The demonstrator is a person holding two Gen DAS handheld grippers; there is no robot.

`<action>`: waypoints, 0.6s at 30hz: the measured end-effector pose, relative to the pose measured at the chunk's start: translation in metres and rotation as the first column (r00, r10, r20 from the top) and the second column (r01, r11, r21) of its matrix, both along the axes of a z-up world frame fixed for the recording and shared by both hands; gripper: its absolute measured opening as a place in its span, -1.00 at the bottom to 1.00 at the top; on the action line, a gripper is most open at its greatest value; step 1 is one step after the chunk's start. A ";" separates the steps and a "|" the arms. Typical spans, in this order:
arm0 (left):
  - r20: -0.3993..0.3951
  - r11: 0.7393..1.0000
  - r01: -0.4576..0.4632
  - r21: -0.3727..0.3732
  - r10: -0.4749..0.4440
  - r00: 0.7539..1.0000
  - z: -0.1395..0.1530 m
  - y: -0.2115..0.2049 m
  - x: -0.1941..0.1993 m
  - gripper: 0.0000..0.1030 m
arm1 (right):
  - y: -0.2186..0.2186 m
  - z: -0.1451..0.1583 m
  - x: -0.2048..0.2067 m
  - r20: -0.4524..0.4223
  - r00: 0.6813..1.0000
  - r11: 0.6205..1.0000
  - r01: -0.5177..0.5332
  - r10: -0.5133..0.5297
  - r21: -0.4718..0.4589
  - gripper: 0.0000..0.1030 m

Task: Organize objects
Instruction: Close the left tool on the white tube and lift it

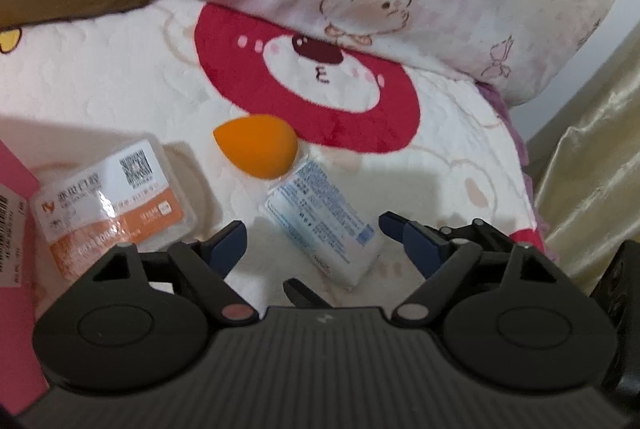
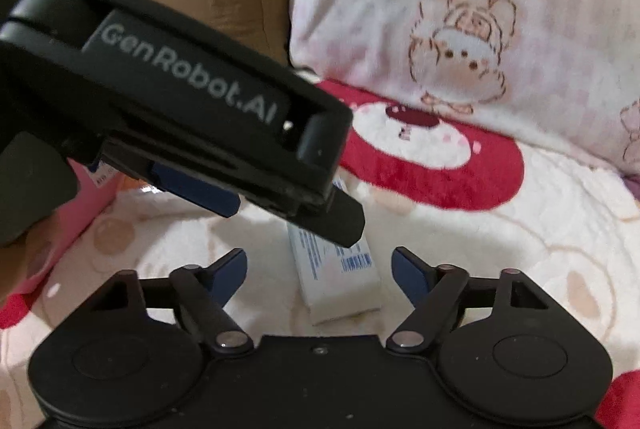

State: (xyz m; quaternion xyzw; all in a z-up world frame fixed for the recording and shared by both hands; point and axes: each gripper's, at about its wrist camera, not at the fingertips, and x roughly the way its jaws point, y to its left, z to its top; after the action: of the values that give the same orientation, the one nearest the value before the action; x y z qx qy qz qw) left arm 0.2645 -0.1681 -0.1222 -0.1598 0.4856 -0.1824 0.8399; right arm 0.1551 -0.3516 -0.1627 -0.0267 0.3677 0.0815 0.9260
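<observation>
white packet (image 1: 320, 221) flat — long axis diagonal, upper-left to lower-right

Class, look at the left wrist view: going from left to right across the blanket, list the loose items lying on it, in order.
Pink box edge → clear plastic case with the orange label → orange teardrop sponge → white packet with blue print.
</observation>
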 end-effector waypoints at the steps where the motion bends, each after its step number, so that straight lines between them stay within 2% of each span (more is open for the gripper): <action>1: 0.002 1.000 0.005 0.005 -0.006 1.000 -0.002 -0.001 -0.001 0.55 | 0.000 -0.003 0.000 -0.015 1.000 1.000 0.002 -0.002 0.007 0.46; 5: 0.006 1.000 0.016 0.004 -0.016 1.000 -0.007 -0.004 -0.005 0.34 | 0.000 -0.008 -0.006 -0.036 0.999 0.999 0.038 -0.038 -0.010 0.06; 8: 0.004 1.000 0.012 -0.006 -0.012 1.000 -0.011 -0.004 -0.007 0.16 | -0.003 -0.007 -0.011 -0.048 0.996 0.996 0.081 -0.079 0.027 -0.09; 12: -0.012 0.999 0.010 -0.041 -0.010 1.000 -0.017 -0.002 -0.012 -0.17 | -0.004 -0.001 -0.024 -0.050 0.991 0.990 0.124 -0.121 0.071 -0.11; 16: -0.012 0.998 0.026 -0.064 -0.027 1.000 -0.020 0.000 -0.022 -0.28 | 0.009 0.002 -0.037 -0.065 0.988 0.987 0.142 -0.138 0.072 -0.12; 18: -0.043 0.996 0.030 -0.086 -0.034 0.999 -0.022 0.005 -0.029 -0.35 | 0.012 0.004 -0.048 -0.089 0.986 0.984 0.152 -0.144 0.097 -0.12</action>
State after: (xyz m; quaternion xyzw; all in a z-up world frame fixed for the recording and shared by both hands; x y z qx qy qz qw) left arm 0.2351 -0.1629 -0.1437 -0.1918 0.4982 -0.2129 0.8183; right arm 0.1073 -0.3393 -0.1587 0.0518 0.4015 0.0323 0.9138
